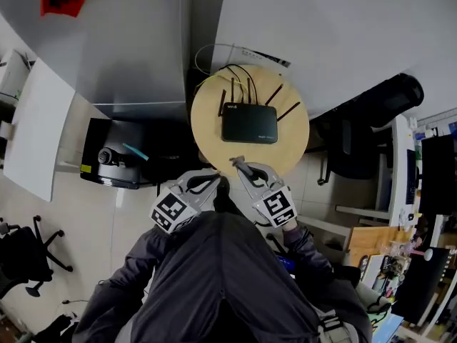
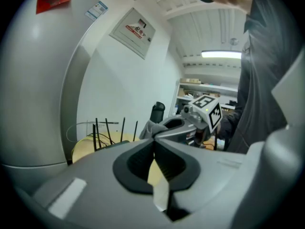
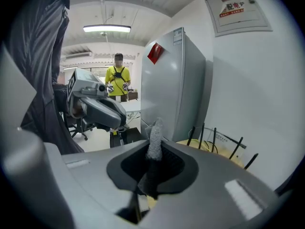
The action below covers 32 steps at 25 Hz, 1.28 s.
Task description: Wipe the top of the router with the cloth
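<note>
On the round table (image 1: pixel 207 123) sits the black router (image 1: pixel 248 123). By the table's near edge, the right tool (image 3: pixel 152 149) pinches the gray cloth (image 3: pixel 155 130). The left tool (image 2: pixel 154 147) is squeezed tight with nothing in it.

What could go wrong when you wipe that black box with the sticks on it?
1. Only a thin strip of cloth pokes out of the right tongs, so their hard tips might scrape the top of the router.
2. The antennas stand up along its back, and a long swipe could knock them.
3. Nothing holds the router, because the left tongs are shut and empty, so it may slide on the round table.
</note>
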Motion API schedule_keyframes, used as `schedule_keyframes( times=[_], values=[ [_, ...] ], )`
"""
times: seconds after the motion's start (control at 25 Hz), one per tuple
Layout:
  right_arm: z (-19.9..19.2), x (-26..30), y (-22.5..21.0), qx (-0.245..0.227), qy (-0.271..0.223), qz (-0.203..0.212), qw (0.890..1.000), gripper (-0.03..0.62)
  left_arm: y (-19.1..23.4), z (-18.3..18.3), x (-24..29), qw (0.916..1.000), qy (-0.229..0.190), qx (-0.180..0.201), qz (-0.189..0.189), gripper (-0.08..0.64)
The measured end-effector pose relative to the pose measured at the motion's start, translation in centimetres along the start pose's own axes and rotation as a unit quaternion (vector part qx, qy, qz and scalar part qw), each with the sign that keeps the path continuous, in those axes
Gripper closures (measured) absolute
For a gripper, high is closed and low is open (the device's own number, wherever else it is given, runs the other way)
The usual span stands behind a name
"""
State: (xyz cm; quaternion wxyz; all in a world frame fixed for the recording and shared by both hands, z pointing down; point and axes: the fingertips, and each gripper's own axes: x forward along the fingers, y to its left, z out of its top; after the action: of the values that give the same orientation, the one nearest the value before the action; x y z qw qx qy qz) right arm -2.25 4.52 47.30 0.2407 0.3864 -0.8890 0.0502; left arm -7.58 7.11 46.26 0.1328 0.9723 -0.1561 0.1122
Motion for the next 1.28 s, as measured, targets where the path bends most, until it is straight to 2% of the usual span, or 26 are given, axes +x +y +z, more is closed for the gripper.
schedule_keyframes(
  times=[0.2,0.4,0.64,0.96,1.12,1.28],
  values=[
    [-3.2,3.2,-6.7,-0.036,0.042,0.011,0.998,0.560,3.2,1.4,4.2,0.9994,0.004,-0.019,0.029,0.569],
    [-6.8,8.2,-13.4,-0.032,0.081,0.028,0.996,0.558,5.7,2.5,8.2,0.9981,0.016,-0.031,0.052,0.569],
    [-10.6,17.5,-17.3,-0.053,0.134,0.085,0.986,0.560,8.8,2.4,11.1,0.9944,0.034,-0.044,0.090,0.569],
    [-15.5,26.1,-18.6,-0.118,0.229,0.135,0.957,0.560,10.0,3.7,11.0,0.9904,0.028,-0.045,0.127,0.569],
    [-16.0,25.8,-16.8,-0.104,0.243,0.161,0.951,0.560,10.6,3.2,10.2,0.9892,0.031,-0.054,0.133,0.569],
    [-16.9,23.2,-13.6,-0.110,0.246,0.194,0.943,0.560,10.9,3.1,9.8,0.9894,0.031,-0.051,0.132,0.569]
  ],
)
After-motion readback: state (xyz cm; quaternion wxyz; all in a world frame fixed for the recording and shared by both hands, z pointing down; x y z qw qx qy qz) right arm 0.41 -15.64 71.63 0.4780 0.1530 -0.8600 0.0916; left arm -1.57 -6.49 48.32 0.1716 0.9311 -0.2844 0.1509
